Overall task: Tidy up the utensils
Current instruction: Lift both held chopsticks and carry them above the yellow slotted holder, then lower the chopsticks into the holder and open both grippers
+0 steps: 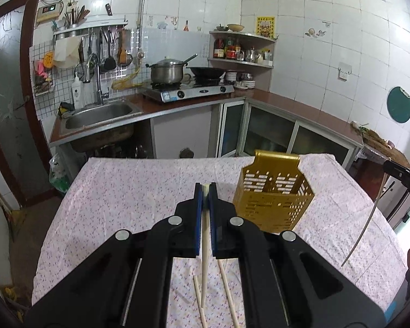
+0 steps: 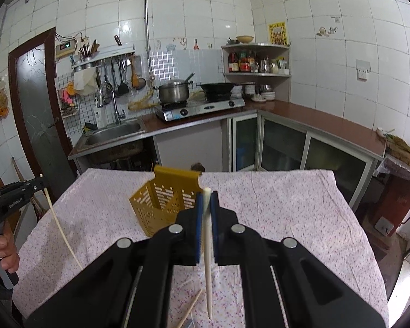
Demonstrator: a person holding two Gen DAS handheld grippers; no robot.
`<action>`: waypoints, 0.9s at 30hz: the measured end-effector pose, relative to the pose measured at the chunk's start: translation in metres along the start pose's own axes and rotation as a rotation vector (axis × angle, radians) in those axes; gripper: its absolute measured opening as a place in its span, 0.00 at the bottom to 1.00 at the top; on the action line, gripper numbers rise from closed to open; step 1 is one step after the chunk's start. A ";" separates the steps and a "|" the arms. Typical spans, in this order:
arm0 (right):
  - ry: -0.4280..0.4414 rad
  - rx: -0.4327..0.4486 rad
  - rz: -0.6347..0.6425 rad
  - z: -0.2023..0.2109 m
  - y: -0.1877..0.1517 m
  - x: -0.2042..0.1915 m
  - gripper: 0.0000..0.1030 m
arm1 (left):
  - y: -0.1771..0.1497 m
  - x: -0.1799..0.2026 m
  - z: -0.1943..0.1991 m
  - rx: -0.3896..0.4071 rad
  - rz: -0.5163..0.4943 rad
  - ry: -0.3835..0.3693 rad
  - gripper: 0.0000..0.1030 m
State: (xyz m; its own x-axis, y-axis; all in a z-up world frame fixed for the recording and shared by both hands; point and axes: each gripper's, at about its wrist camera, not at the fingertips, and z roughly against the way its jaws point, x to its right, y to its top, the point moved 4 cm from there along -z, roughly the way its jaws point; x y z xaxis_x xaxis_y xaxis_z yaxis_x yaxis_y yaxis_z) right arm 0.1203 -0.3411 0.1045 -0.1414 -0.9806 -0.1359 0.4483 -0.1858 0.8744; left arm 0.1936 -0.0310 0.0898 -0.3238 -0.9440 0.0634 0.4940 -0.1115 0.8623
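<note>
A: Nearest to us in the left wrist view is the left gripper (image 1: pixel 205 188). Its blue-padded fingers (image 1: pixel 197 213) are pinched nearly together on a pale chopstick (image 1: pixel 205 246) that hangs down toward the bottom of the frame.

B: We see the same in the right wrist view: the right gripper (image 2: pixel 207 196) has its fingers (image 2: pixel 198 227) narrowed onto a white chopstick (image 2: pixel 208 259), whose tip pokes up above the pads.

A: Loose chopsticks (image 1: pixel 227 287) lie on the flowered cloth of the desk (image 1: pixel 117 191), at the bottom centre below our left gripper.

B: We spot one more loose stick (image 2: pixel 191 309) at the bottom of the right view.

A: The gold perforated utensil holder (image 1: pixel 273 194) stands on the desk, right of centre in the left view.

B: For us it sits left of centre, just behind the right gripper. At the far left edge a hand (image 2: pixel 2 248) grips the other tool.
</note>
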 end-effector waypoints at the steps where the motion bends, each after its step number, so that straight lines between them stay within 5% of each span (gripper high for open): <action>1: 0.002 0.008 0.002 0.002 0.004 -0.001 0.06 | 0.004 0.002 0.001 0.008 -0.003 -0.002 0.03; 15: 0.036 0.140 0.043 0.007 0.081 -0.021 0.06 | 0.081 0.048 -0.006 0.105 -0.052 -0.066 0.03; 27: 0.065 0.191 0.059 -0.034 0.122 -0.036 0.06 | 0.142 0.089 -0.047 0.176 -0.071 -0.124 0.03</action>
State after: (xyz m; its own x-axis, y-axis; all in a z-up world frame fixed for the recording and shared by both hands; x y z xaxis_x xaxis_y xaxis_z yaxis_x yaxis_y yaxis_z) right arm 0.2101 -0.3303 0.2003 -0.0594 -0.9925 -0.1064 0.2781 -0.1188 0.9532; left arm 0.2727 -0.1453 0.1940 -0.4550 -0.8890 0.0511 0.3212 -0.1102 0.9406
